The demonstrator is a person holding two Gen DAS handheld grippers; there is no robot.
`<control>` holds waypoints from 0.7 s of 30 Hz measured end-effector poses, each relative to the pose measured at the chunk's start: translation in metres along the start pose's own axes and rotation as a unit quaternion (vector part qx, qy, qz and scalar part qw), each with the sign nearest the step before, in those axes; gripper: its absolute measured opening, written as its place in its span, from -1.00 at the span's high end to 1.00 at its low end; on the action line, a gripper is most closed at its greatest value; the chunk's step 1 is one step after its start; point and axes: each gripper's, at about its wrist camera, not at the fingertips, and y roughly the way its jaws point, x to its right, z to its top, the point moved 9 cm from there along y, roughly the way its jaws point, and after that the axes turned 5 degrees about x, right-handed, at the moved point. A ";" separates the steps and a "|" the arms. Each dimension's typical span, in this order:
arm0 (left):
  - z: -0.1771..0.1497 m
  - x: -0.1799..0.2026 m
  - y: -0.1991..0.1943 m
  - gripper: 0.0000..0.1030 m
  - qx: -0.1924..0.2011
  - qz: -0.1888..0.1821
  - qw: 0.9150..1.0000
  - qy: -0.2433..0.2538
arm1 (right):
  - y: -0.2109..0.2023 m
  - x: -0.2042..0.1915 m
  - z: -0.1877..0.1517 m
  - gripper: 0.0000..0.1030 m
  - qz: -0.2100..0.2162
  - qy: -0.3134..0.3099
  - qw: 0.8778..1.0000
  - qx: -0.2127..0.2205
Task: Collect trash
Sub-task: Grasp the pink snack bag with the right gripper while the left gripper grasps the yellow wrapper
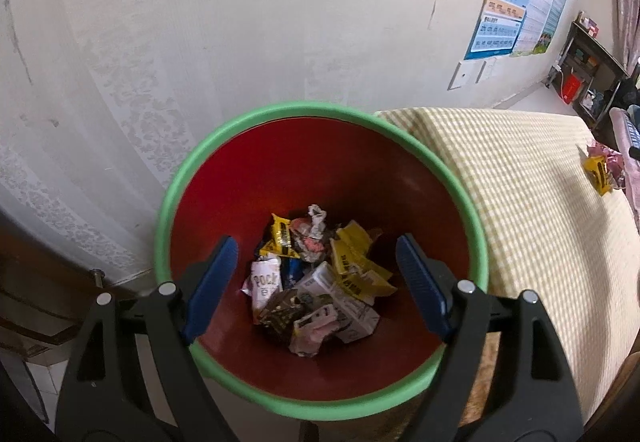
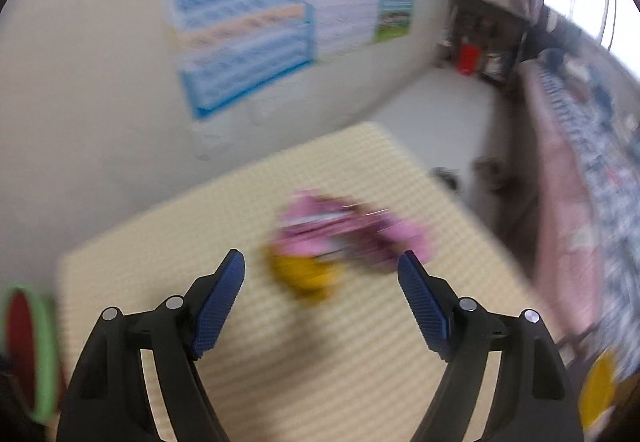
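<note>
Left claw (image 1: 316,274) spread wide and empty over a red bin (image 1: 320,145) with green rim; crumpled wrappers (image 1: 320,278) inside, one reading "Pock" at 9 o'clock. Right claw (image 2: 322,282) wide, empty, above the checkered desk (image 2: 280,362); blurred pink wrapper (image 2: 340,230) and yellow wrapper (image 2: 300,278) at 12 o'clock.

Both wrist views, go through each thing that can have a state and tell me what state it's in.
Left gripper: open, empty, over the bin.
Right gripper: open, empty, above the table.
Bin: upright, uncovered, crumpled wrappers at the bottom.
Pink wrapper: lying on the checked cloth, blurred.
Yellow wrapper: beside the pink one, not picked up.
</note>
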 end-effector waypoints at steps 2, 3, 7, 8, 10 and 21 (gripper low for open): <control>0.001 0.007 0.001 -0.53 -0.003 0.003 1.000 0.007 | 0.031 0.018 0.000 -0.48 -0.013 -0.039 0.998 -0.042; 0.001 0.011 0.002 -0.53 -0.006 0.004 1.000 0.011 | 0.039 0.022 -0.001 -0.48 -0.013 -0.054 0.997 -0.053; 0.002 0.031 0.002 -0.53 -0.015 -0.003 0.999 0.030 | 0.074 0.014 0.000 -0.48 -0.006 -0.133 0.988 -0.080; 0.003 0.035 0.001 -0.53 -0.013 -0.003 0.999 0.036 | 0.078 0.011 0.000 -0.42 0.000 -0.142 0.986 -0.089; 0.006 0.044 -0.003 -0.53 -0.009 -0.004 0.999 0.049 | 0.089 0.001 -0.010 0.12 0.016 -0.157 0.980 -0.120; 0.014 0.120 -0.016 -0.53 0.004 -0.063 0.994 0.089 | 0.001 -0.043 -0.091 0.68 0.177 -0.075 0.969 -0.156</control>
